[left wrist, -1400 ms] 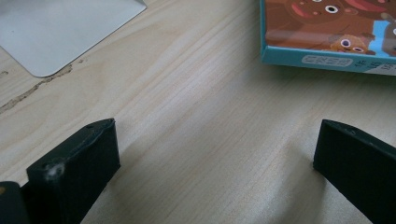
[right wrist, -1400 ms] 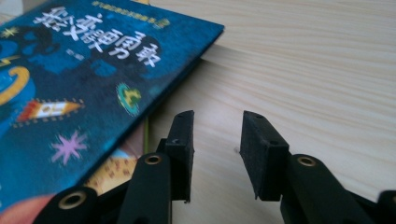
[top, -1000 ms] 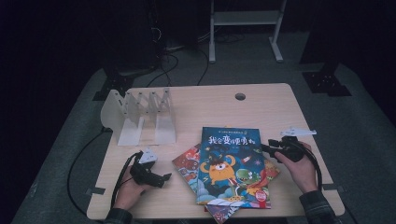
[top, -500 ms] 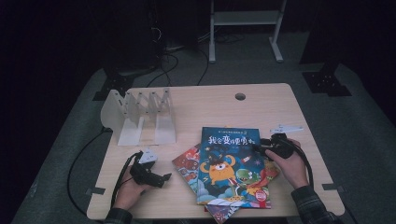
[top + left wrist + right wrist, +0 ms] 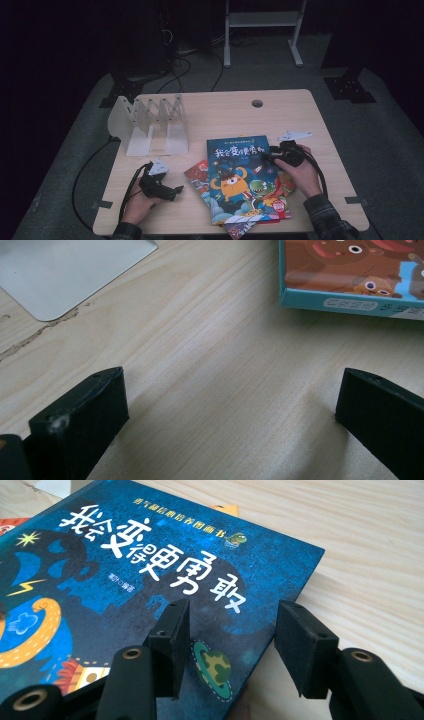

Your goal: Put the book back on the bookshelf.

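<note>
Right gripper [image 5: 230,645] reached blue book [image 5: 150,580], fingers apart.

A light wooden table [image 5: 300,115] stands on grey floor [image 5: 395,135] in a dark room, with a white metal frame [image 5: 262,20] and black cables [image 5: 192,60] behind it

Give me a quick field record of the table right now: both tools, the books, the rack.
Right tool: open, jaws straddling the right edge of the top book
Top book: blue picture book with an orange monster, lying flat on the stack
Books beneath: red covers fanned out under it, exact count unclear
Left tool: open, holding nothing, low over bare wood left of the books
Book rack: white, slots vacant, at the table's far left
Table: light wood, cable hole near the far edge
</note>
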Demonstrator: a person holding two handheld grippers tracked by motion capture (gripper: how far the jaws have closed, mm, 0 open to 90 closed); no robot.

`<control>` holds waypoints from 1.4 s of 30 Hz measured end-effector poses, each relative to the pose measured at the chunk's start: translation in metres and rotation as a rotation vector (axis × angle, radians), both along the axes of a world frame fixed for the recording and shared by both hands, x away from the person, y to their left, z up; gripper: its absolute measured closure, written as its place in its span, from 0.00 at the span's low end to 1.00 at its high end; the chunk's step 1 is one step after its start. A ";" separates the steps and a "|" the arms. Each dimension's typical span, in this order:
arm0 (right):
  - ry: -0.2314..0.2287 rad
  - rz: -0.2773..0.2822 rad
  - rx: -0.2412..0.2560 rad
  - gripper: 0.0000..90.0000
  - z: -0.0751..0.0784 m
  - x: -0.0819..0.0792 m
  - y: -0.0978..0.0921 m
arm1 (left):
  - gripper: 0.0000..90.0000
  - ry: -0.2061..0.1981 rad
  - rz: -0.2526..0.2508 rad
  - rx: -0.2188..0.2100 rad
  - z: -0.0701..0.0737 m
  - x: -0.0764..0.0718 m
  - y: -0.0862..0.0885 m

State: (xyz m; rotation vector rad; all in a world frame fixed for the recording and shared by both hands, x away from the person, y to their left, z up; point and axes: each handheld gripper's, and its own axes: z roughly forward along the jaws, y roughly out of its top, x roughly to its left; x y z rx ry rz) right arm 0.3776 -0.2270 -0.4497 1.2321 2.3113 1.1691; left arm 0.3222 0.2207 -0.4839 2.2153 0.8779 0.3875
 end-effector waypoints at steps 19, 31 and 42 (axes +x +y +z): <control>-0.007 0.065 0.003 0.50 0.006 -0.002 0.010 | 0.00 0.001 0.001 -0.001 0.000 0.000 0.000; -0.018 0.060 0.019 0.43 0.006 -0.041 -0.023 | 0.00 -0.002 0.002 -0.003 0.000 -0.001 0.001; -0.021 0.077 0.039 0.34 0.001 -0.074 -0.048 | 0.00 -0.004 0.002 -0.005 0.000 -0.001 0.001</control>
